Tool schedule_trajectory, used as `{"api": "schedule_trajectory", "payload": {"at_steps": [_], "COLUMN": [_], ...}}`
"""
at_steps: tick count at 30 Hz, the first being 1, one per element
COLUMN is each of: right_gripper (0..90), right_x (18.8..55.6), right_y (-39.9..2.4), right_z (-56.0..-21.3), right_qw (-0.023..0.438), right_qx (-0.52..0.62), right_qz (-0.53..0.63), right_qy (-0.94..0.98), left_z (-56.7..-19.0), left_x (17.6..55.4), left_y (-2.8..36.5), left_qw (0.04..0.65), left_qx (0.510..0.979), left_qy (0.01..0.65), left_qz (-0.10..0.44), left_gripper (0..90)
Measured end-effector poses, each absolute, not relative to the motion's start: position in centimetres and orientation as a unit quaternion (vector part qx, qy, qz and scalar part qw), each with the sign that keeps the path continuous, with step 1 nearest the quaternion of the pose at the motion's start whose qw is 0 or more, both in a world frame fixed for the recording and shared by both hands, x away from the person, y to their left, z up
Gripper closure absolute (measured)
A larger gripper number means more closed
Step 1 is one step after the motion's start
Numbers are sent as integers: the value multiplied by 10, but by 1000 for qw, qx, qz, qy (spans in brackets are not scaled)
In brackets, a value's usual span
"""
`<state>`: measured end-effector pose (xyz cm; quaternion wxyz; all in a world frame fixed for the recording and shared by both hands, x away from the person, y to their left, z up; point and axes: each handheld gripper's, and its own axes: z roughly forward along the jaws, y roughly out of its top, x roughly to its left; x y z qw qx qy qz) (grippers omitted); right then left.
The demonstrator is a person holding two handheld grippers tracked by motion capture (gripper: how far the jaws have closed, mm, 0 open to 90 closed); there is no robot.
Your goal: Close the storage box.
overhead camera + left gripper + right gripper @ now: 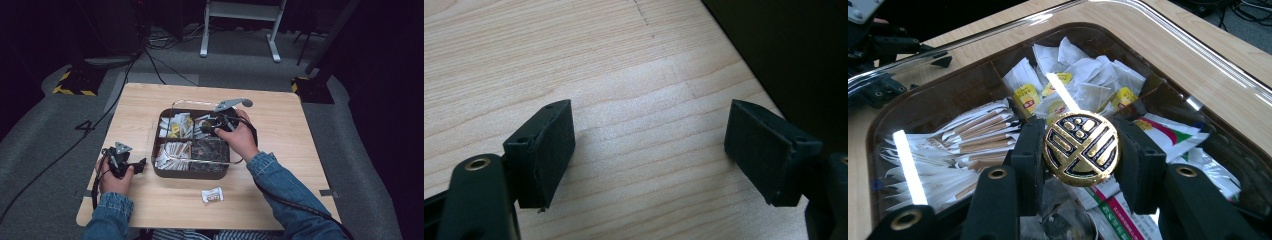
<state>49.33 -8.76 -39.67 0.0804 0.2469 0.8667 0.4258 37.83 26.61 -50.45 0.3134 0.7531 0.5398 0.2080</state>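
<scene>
The right tongs (1081,150) are pinching a round gold-and-black disc (1081,148) by its edges, holding it upright above the brown compartment tray (160,167) that sits in the middle of the counter (280,195). The disc looks stiff and glossy, probably light, perhaps a foil-wrapped sweet or a badge, so it may slip; the edge-to-edge hold across its widest part seems the safest place to take it. One such disc is in sight. The tray has four compartments: tea bags with yellow tags (1083,80), a pile of long paper sachets (963,135), flat packets with red and green print (1168,130), and a darker section too dim to count. A single wrapped sweet (212,195) lies on the counter just in front of the tray. The left tongs (649,150) rest spread wide and empty over bare wood, left of the tray.
</scene>
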Motion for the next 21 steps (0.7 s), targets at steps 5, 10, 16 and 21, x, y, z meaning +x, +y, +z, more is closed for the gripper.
{"api": "schedule_trajectory", "payload": {"at_steps": [5,10,16,21], "right_gripper": [590,589,590,590], "right_x": [495,496,496,494], "right_y": [-75,-63,-55,-49], "right_z": [-404,-414,-423,-428], "right_qw": [78,79,84,90], "right_qx": [243,237,236,235], "right_qz": [418,409,401,400], "right_qy": [872,878,881,881], "left_z": [-505,-504,-505,-504], "left_x": [378,378,378,378], "left_y": [266,266,266,266], "left_qw": [313,313,314,313], "left_qx": [753,753,753,753], "left_qy": [540,540,540,540], "left_qz": [208,208,208,208], "left_gripper": [206,206,206,206]}}
